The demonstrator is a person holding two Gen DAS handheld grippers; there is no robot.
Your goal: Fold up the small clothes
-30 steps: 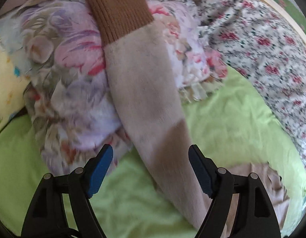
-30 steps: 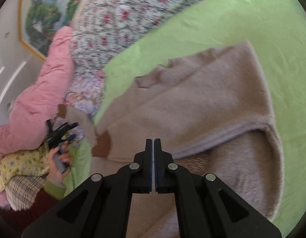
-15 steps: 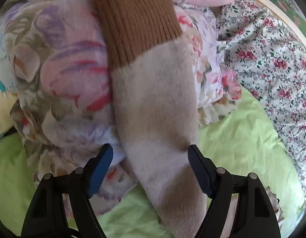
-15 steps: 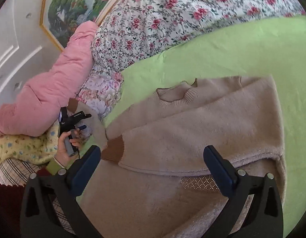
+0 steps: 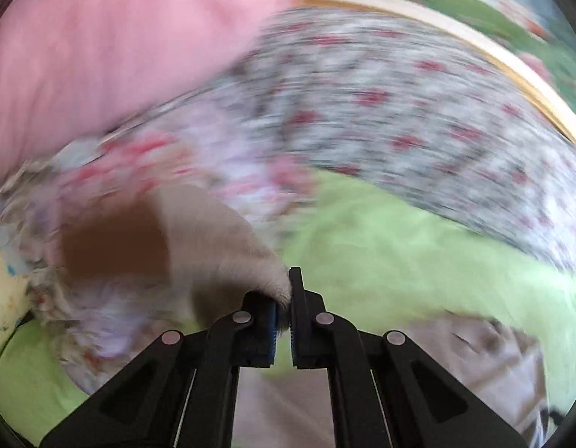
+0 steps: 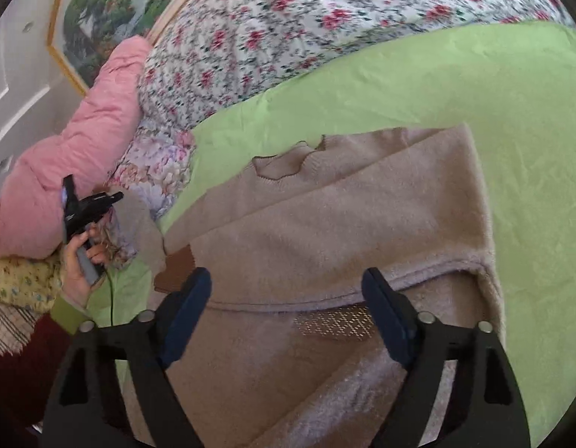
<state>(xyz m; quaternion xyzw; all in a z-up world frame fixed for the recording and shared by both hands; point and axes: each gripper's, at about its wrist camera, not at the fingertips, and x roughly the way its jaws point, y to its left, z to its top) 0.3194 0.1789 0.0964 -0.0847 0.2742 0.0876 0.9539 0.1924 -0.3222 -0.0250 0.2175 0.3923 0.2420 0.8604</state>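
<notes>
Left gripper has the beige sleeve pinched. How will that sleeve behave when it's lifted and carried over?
Likely floppy: the sleeve already bends limply away from the left gripper. Probably light, fuzzy knit, so it should grip well rather than slip. Its brown cuff will probably dangle and trail behind.

A home bedroom. A bed spread with a green sheet (image 6: 456, 86) carries a floral quilt (image 6: 288, 26), a pink padded duvet (image 6: 82, 138) and a flowered pillow (image 6: 157, 164). A framed landscape painting (image 6: 101, 11) hangs on the white panelled wall (image 6: 15, 71) just behind the bedding.
</notes>
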